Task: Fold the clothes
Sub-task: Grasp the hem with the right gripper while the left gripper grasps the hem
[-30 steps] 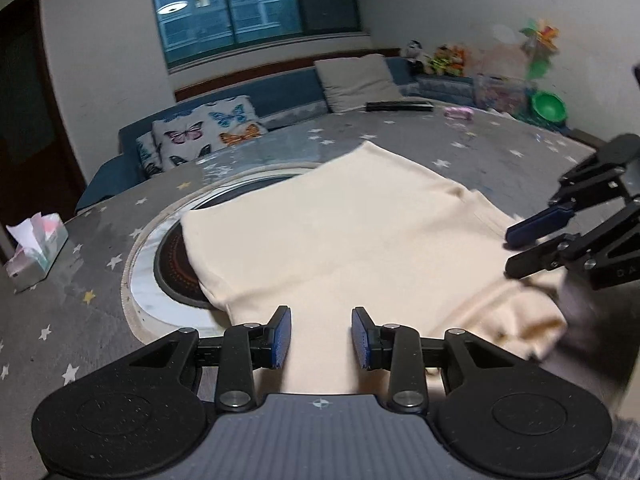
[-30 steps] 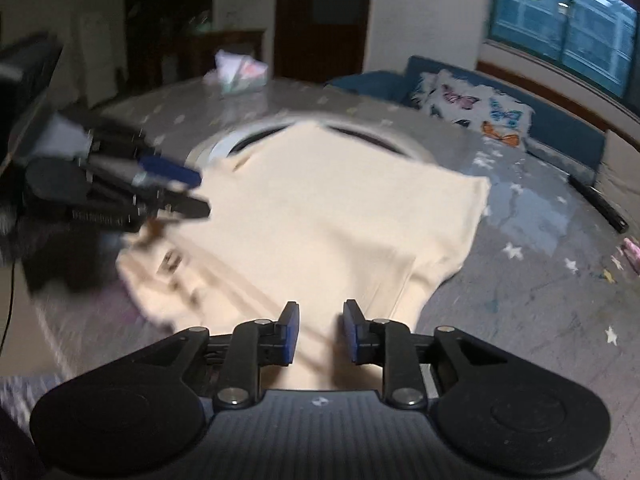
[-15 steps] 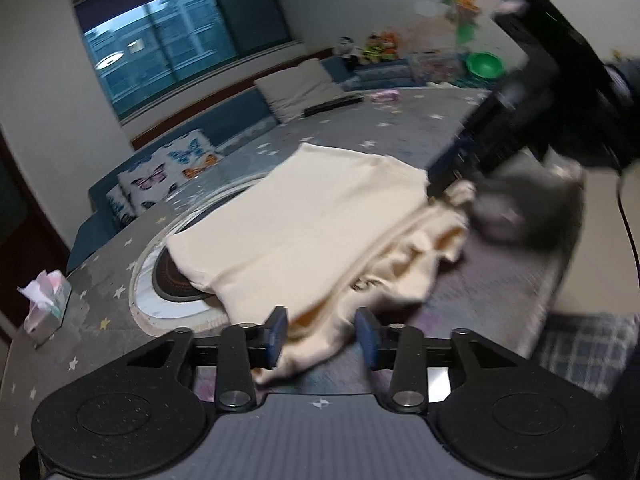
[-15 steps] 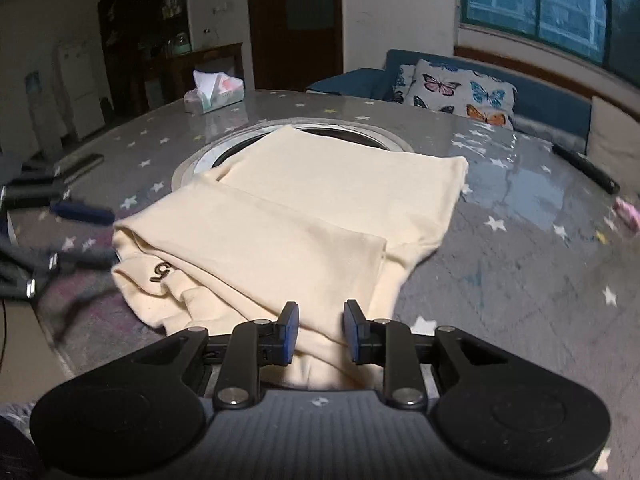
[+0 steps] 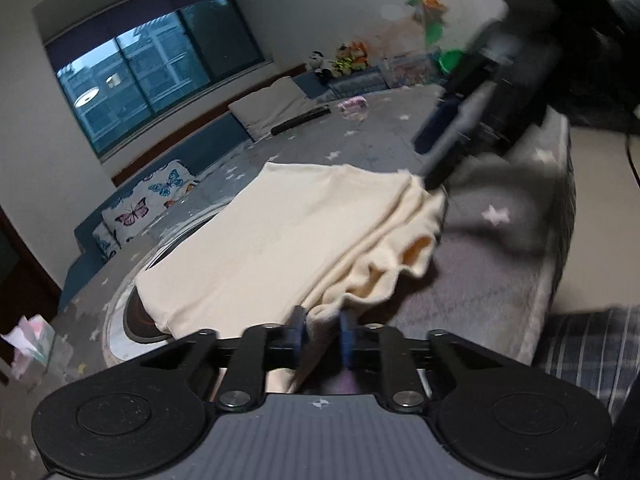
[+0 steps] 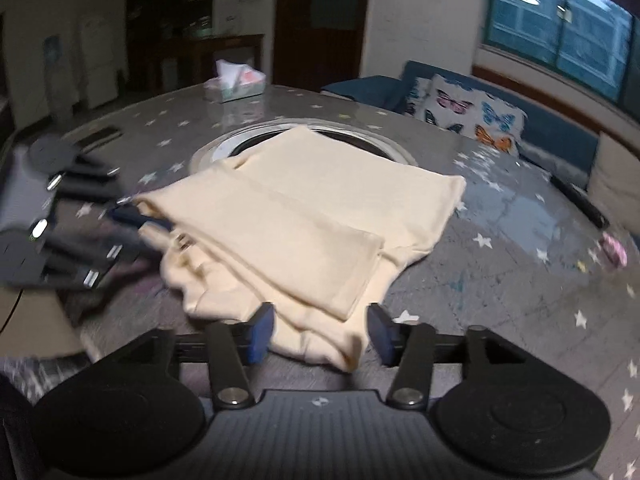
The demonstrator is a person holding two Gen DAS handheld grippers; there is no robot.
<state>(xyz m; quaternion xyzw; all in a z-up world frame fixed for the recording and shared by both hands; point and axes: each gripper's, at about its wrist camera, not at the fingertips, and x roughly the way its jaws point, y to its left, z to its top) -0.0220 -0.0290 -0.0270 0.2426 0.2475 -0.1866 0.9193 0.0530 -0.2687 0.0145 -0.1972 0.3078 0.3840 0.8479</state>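
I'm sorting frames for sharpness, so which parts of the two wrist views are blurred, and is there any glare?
Left wrist view: the right tool is smeared by motion blur, and the cream garment is slightly soft. Right wrist view: the left tool is blurred, the garment's folds stay fairly crisp, and window light glares off the glossy table. Both views bow at the edges.

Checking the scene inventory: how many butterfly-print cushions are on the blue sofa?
1 clearly: a white butterfly-print cushion leaning on the blue sofa behind the table. The left wrist view hints at another cushion's edge beside it, too cut off to confirm.
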